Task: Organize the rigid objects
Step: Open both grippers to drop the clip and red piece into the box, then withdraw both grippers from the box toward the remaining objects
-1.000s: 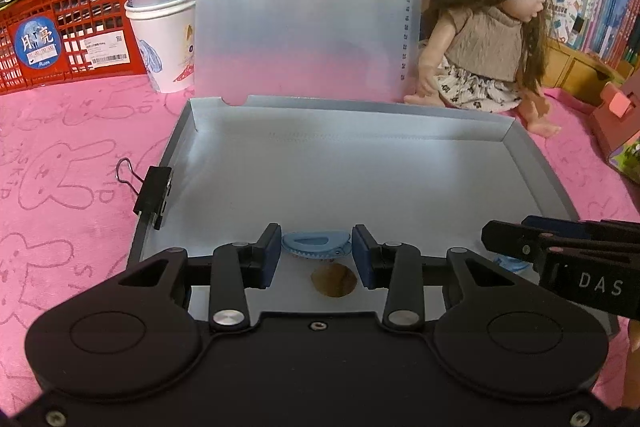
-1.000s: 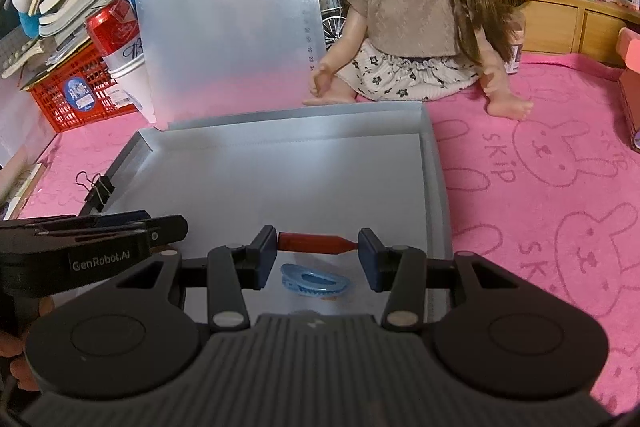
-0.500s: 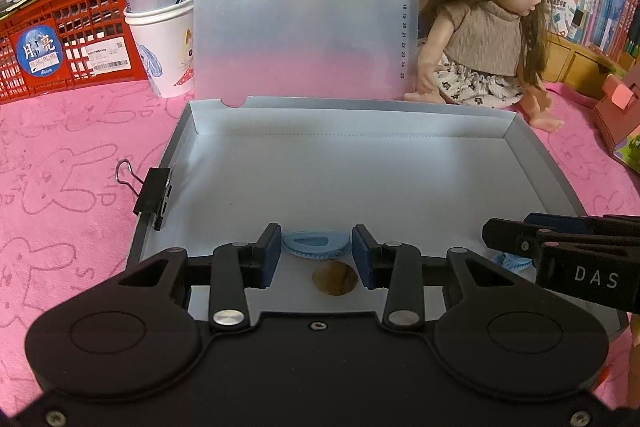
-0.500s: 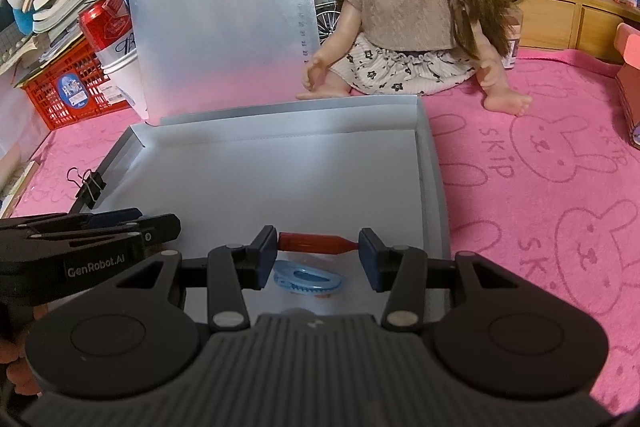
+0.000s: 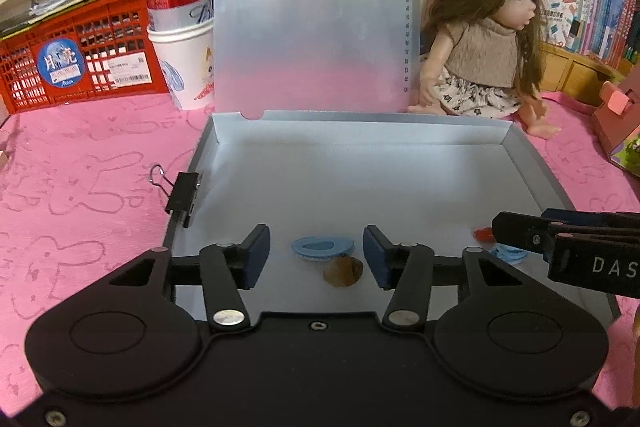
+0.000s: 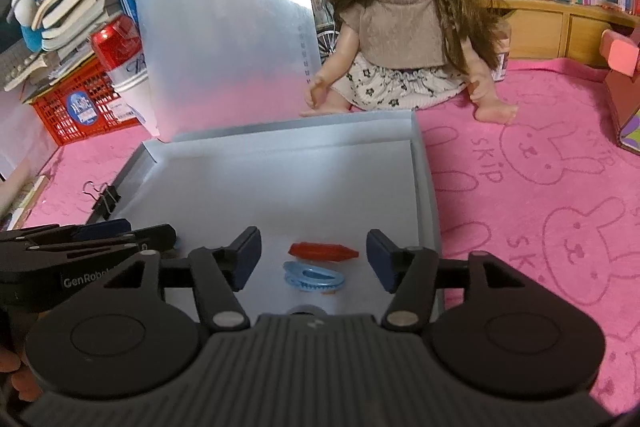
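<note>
While right tongs point(image 6: 314, 259) just opened, red piece point(image 6: 323, 251) lies untouched between.

An open box point(image 5: 532, 167) lies on the table point(image 5: 80, 163), its lid point(image 5: 312, 7) standing behind. Inside, near the front wall, sit two clips point(image 5: 322, 249) point(image 6: 314, 277), a pebble point(image 5: 343, 271) and a capsule point(image 6: 322, 251). A binder clip point(image 5: 182, 193) grips the left wall. A doll point(image 6: 404, 39) sits behind right; a crate point(image 5: 76, 63) and cup point(image 5: 184, 61) behind left.

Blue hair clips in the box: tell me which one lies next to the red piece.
The blue clip between the right hand-held gripper fingers, just in front of the red piece. The other blue clip lies beside a brown piece.
</note>
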